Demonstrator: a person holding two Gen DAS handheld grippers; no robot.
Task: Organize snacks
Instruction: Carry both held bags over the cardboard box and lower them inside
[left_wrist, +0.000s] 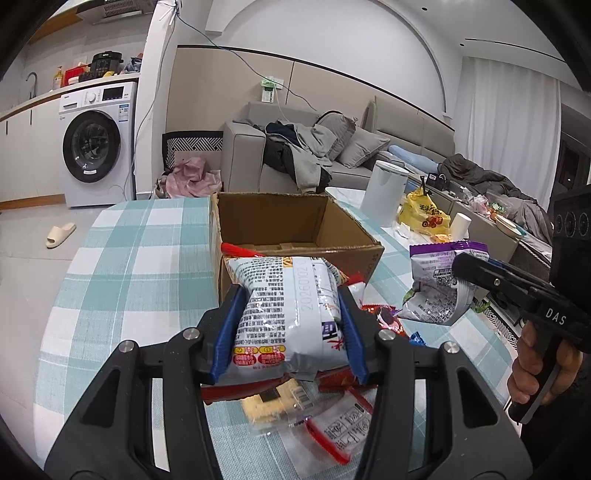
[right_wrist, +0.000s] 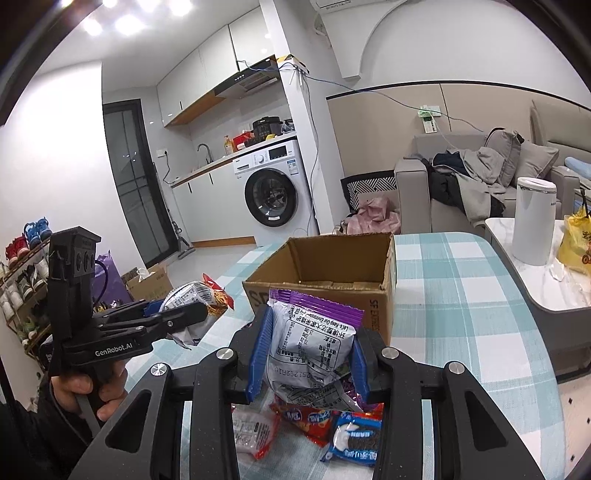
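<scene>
My left gripper (left_wrist: 291, 295) is shut on a silver snack bag with a red edge (left_wrist: 288, 310) and holds it above the table, just in front of an open cardboard box (left_wrist: 291, 225). My right gripper (right_wrist: 308, 321) is shut on a silver bag with a purple top (right_wrist: 314, 343), also lifted, near the box's front corner (right_wrist: 369, 306). Each gripper shows in the other's view: the right one (left_wrist: 465, 267) at the right, the left one (right_wrist: 192, 314) at the left. The box looks empty inside.
Loose snack packets lie on the checked tablecloth (left_wrist: 122, 266) under the grippers: crackers (left_wrist: 273, 402), a red-edged packet (left_wrist: 340, 428), a red bag (right_wrist: 310, 421) and a blue cookie pack (right_wrist: 354, 439). A white kettle (right_wrist: 533, 221) and yellow bag (left_wrist: 424, 214) stand on the side table.
</scene>
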